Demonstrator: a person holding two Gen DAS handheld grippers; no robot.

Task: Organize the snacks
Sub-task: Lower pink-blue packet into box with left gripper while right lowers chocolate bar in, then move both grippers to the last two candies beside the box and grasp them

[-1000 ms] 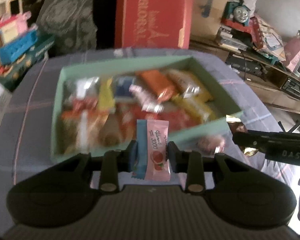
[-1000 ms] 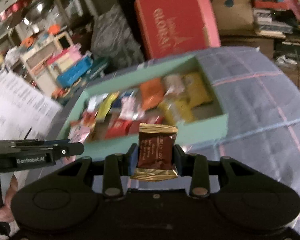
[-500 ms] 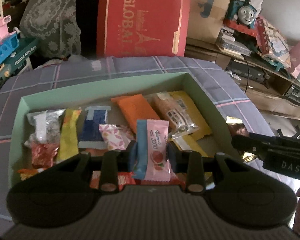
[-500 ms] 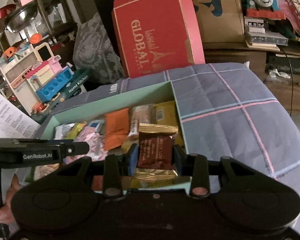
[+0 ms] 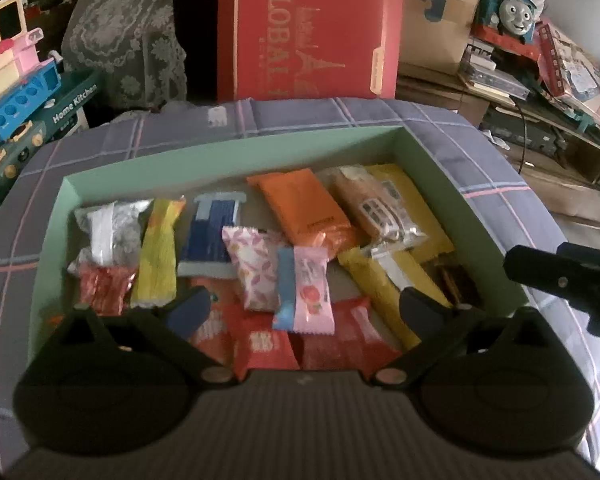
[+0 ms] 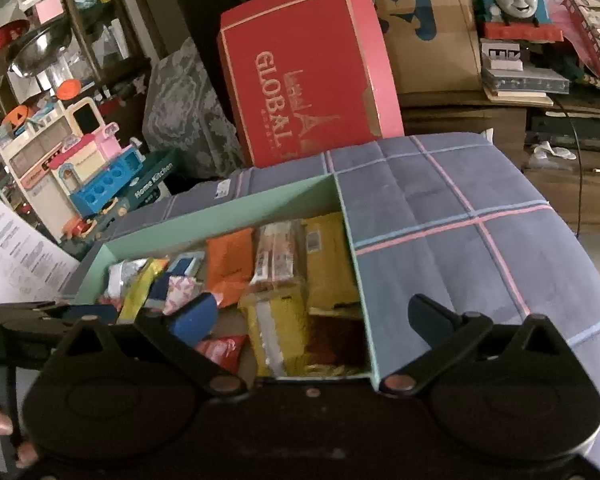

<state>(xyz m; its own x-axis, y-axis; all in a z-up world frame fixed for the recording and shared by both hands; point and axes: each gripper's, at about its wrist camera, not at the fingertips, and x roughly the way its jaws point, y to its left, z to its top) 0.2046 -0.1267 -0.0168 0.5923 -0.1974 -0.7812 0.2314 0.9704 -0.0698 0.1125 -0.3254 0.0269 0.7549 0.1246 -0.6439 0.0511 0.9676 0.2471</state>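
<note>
Both tongs (image 5: 304, 308) (image 6: 312, 320) opening, gripping nothing, above snack box (image 5: 300, 152); red carton (image 6: 308, 76) reads "GLOBAL".

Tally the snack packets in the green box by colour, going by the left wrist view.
Yellow packets: 3
Red packets: at least 3
Pink packets: 2
Orange packet: 1
Blue packet: 1
Silver packet: 1
Tan packet: 1
Brown packet: 1
Total: at least 13; the front row is partly hidden.
</note>
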